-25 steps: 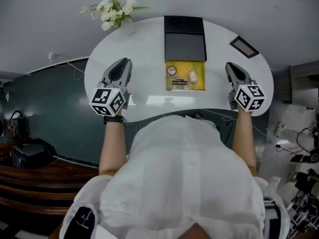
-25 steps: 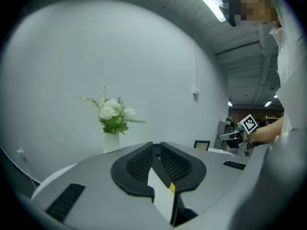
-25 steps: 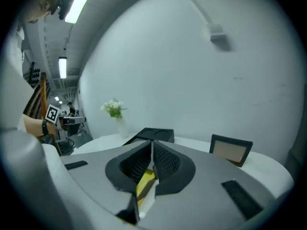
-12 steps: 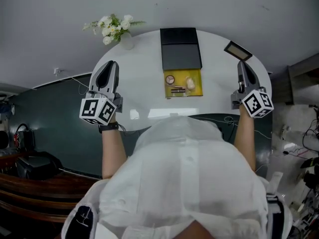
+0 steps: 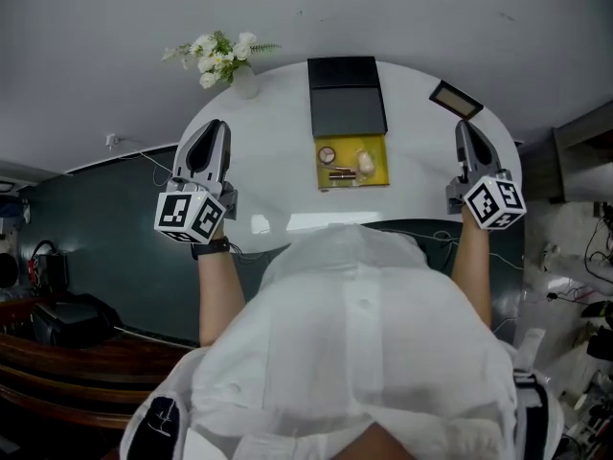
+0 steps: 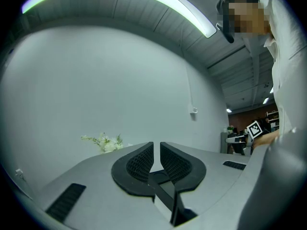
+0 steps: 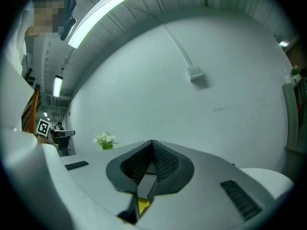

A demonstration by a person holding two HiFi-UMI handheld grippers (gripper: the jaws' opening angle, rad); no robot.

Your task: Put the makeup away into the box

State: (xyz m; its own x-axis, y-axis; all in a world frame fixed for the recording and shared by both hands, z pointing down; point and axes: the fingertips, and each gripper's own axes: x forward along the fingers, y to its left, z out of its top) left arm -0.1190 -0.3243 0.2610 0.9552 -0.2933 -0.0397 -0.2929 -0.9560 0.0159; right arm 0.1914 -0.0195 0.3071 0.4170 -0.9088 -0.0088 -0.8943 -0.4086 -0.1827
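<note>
Altogether, one yellow box (image 5: 381,176) held three makeup items (image 5: 365,162), left gripper (image 5: 213,128) jaws stood barely apart, right gripper (image 5: 466,128) jaws closed together, both empty.

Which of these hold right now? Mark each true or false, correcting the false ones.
1. The right gripper has its fingers shut, holding nothing. True.
2. The flowers stand at the table's right end. False: the flowers are at its far-left edge.
3. The round compact lies on the yellow surface beside the black case. True.
4. The left gripper holds the beige sponge. False: the sponge lies on the yellow surface; that gripper is empty.
</note>
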